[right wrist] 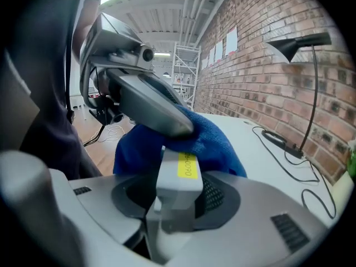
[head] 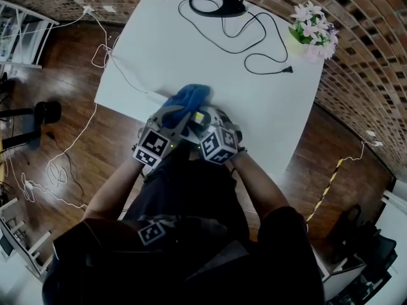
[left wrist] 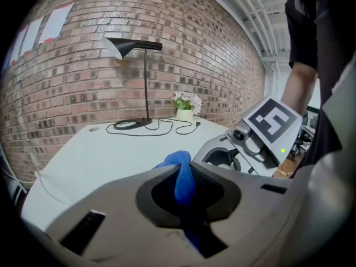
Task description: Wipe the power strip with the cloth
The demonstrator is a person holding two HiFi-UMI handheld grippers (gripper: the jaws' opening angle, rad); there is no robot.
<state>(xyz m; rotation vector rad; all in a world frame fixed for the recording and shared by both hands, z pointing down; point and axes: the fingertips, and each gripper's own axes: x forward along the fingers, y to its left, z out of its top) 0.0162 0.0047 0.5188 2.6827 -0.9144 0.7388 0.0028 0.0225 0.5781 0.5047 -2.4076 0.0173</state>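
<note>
Over white table (head: 254,100) — cloth (right wrist: 214,141) pinched in left gripper (left wrist: 182,171), power strip (right wrist: 181,168) clamped in right gripper (right wrist: 177,191).

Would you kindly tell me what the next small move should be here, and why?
Probably draw the cloth along the power strip with the left gripper. Its jaws pinch the cloth, which lies draped over the strip's far end, while the right gripper has its jaws closed on the strip.

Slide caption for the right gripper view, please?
Right gripper clamps the white power strip at one end; left gripper holds the blue cloth over it.
</note>
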